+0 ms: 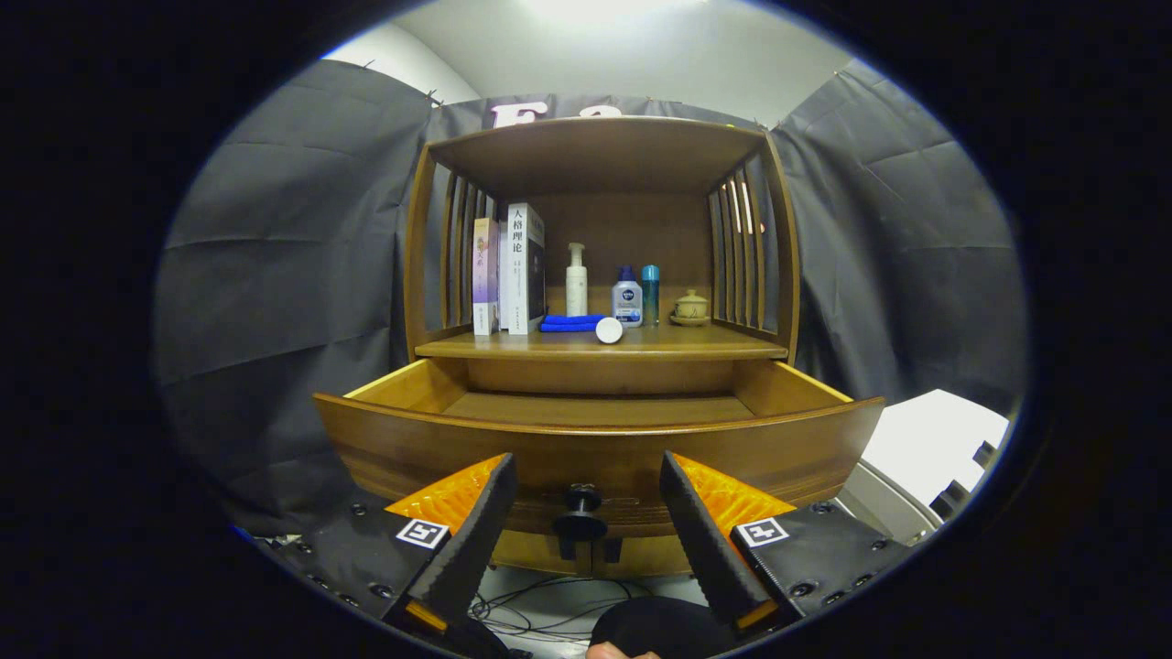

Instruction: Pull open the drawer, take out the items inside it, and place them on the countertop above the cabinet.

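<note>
Drawer (pixel 595 430) pulled open, stiff solid wood, likely heavy; best held by small knob (pixel 580 513). Gripper (pixel 586 540) jaws released, spread either side of knob.

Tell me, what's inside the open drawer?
The drawer is pulled out, and the part of its wooden floor that shows is bare. Its front panel hides the near part. The open gripper sits either side of the knob.
</note>
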### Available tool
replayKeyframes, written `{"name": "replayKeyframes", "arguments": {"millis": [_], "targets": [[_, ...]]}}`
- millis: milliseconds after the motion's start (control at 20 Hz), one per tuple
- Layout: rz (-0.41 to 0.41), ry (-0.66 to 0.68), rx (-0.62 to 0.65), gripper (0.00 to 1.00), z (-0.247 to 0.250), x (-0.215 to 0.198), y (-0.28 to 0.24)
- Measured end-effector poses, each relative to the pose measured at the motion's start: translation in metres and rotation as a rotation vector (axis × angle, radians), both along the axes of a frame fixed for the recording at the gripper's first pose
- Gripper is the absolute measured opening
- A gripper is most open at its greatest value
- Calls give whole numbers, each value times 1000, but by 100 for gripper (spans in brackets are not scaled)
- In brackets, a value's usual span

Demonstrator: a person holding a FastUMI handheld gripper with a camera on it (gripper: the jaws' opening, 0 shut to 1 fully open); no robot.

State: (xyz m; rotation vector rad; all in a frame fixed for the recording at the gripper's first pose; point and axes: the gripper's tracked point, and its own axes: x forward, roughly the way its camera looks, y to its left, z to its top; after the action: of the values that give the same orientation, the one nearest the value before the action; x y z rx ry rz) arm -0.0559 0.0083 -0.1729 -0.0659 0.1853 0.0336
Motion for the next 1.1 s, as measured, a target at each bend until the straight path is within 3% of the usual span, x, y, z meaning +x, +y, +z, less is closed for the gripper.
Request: {"name": "replayKeyframes", "arguments": {"millis": [350,800,1100], "targets": [[-53,-14,-50,98,-16,31,-16],[-47,-18,-21,98,-24,36,-11],[-47,-35,-5,98,-17,66,-11]]}}
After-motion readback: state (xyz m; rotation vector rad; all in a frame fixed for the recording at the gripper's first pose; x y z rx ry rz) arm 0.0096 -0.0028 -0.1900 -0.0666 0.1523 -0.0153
